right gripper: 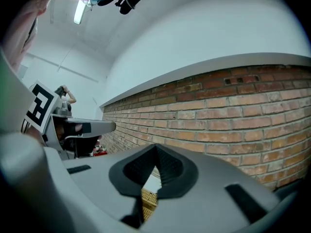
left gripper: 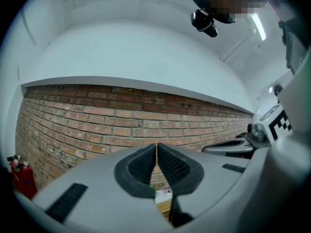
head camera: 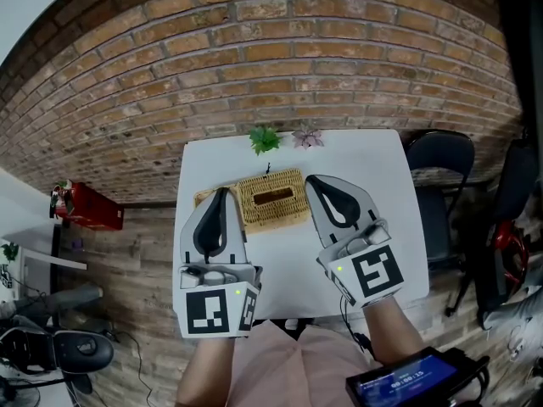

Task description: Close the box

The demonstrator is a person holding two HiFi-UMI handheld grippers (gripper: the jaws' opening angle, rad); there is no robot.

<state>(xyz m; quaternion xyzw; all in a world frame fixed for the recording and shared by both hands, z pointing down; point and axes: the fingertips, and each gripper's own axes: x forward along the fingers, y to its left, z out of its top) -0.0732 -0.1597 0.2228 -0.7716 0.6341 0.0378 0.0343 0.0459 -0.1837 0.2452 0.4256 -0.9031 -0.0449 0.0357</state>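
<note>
1. The grey plastic left gripper (head camera: 223, 192) is held out in front of the body, pointing forward and close to level.
2. Its black ribbed pads (left gripper: 141, 167) are pressed tip to tip, with nothing caught between them.
3. At its back end sits the left black-and-white marker cube (head camera: 216, 310), with the bare left forearm (head camera: 200, 380) running back from beneath it.
4. The matching grey right gripper (head camera: 312, 180) is also roughly level, and its dark textured pads (right gripper: 170, 167) meet at the tips – empty too.
5. The right marker cube (head camera: 378, 275) faces up, tilted, with the right forearm (head camera: 398, 326) behind it.
6. The two grippers sit side by side and apart – their tips angle slightly toward each other.
</note>
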